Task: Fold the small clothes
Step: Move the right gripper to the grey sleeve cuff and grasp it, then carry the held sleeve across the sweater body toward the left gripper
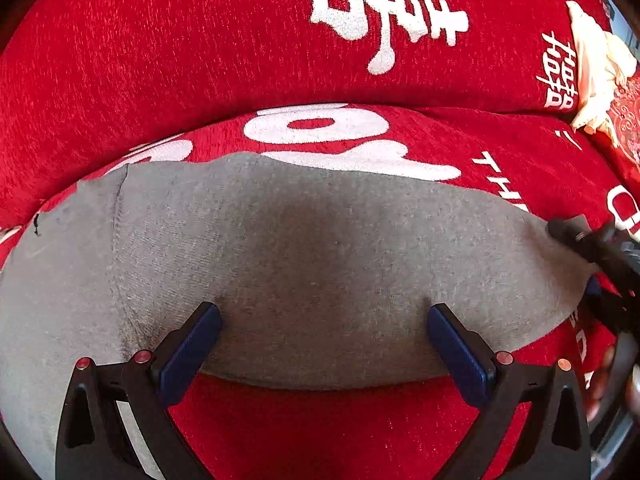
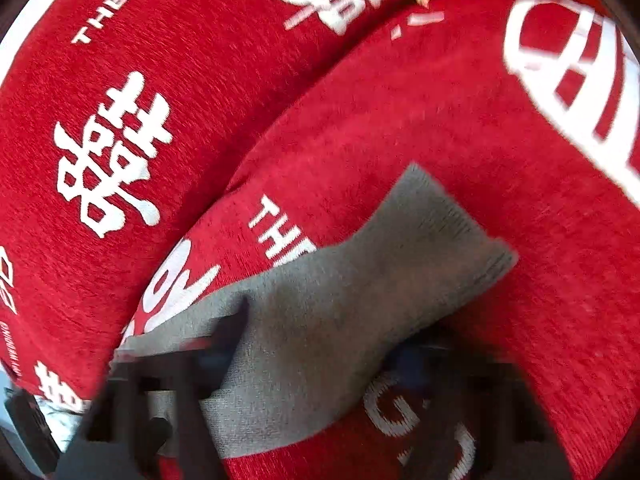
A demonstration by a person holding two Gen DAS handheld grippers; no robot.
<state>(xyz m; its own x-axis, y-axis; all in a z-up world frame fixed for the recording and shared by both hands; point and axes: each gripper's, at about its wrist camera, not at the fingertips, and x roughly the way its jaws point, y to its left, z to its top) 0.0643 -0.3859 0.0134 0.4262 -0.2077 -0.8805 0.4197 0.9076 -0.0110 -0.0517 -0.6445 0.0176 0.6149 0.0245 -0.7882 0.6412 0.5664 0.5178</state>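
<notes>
The flat grey knit sock (image 1: 320,264) lies lengthwise across the red printed sofa cover (image 1: 160,60). Left gripper (image 1: 324,320) jaws spread wide over it; right gripper (image 2: 316,344) jaws too blurred to tell.

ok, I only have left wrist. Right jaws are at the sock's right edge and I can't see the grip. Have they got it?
Observer: The right wrist view shows the sock running between the jaws of the right gripper. Both sides look pressed on it, though that picture is blurred.
Operator: Any sock past them?
Observer: Yes, the ribbed cuff sticks out beyond the jaws, up and to the right.
Operator: Is it hanging?
Observer: No, it looks to rest on the red cushion.
</notes>
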